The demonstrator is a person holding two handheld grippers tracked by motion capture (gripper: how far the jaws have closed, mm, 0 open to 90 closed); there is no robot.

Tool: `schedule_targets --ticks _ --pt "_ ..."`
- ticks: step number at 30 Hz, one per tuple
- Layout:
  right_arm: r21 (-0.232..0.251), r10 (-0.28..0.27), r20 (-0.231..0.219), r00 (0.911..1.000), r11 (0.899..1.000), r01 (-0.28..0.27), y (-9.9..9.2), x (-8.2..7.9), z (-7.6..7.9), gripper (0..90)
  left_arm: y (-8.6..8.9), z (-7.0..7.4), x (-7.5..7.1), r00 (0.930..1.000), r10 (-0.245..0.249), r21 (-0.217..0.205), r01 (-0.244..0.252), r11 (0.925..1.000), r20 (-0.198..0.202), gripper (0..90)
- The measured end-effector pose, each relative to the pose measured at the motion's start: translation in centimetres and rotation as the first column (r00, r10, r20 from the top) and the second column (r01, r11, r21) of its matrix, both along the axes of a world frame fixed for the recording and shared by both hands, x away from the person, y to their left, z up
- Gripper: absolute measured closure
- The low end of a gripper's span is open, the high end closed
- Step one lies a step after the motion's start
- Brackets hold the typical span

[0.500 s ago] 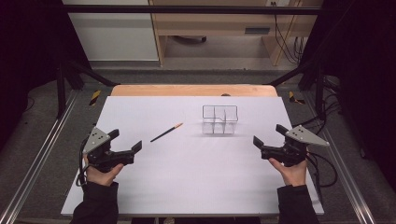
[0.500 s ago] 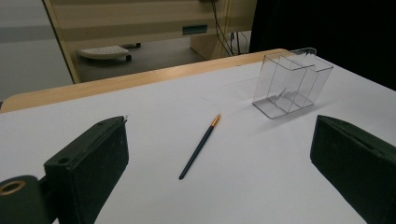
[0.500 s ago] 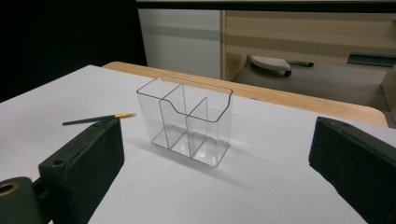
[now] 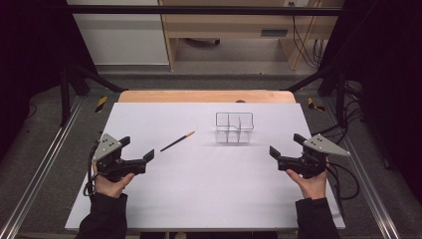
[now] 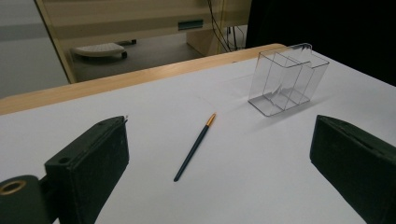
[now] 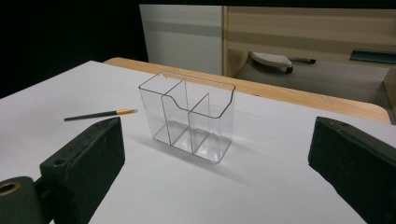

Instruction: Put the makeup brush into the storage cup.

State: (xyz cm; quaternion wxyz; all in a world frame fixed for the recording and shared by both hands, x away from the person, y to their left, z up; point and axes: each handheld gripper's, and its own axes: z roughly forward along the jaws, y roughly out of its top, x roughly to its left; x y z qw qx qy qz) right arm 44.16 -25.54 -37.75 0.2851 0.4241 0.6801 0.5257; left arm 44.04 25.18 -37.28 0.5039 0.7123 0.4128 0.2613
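A thin dark paintbrush [image 4: 177, 141] with a gold ferrule lies flat on the white table sheet [image 4: 199, 199], left of centre. A clear plastic organizer [image 4: 234, 128] with three compartments stands upright and empty, behind the centre. My left gripper [image 4: 137, 148] hovers at the left, open and holding nothing, a short way in front of the brush. My right gripper [image 4: 286, 144] is open and empty at the right, facing the organizer. In the left gripper view the brush [image 5: 194, 148] lies ahead between the jaws of the left gripper [image 5: 219, 140], with the organizer [image 5: 287, 79] farther right. In the right gripper view, the right gripper [image 6: 217, 135] points at the organizer [image 6: 189, 116], and the brush [image 6: 100, 114] lies to the left.
A wooden table edge [image 4: 206, 96] runs along the far side of the sheet. Metal frame rails [image 4: 45, 164] flank the table. A wooden desk [image 4: 234, 30] and a white cabinet [image 4: 119, 40] stand beyond, and cables [image 4: 348, 129] hang at the right.
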Motion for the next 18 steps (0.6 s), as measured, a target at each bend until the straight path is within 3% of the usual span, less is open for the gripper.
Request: schedule_targets --ticks 11,18 --pt "-0.01 0.006 -0.013 0.9999 1.0 -0.006 0.5 0.0 -0.2 4.6 -1.2 0.2 1.5 0.9993 -0.027 0.05 0.028 0.9983 -0.024 4.1" --pt "-0.025 0.006 -0.022 0.9997 1.0 -0.006 0.6 0.0 -0.3 4.6 -2.5 0.6 3.6 0.997 -0.045 0.13 0.053 0.9901 -0.063 4.3"
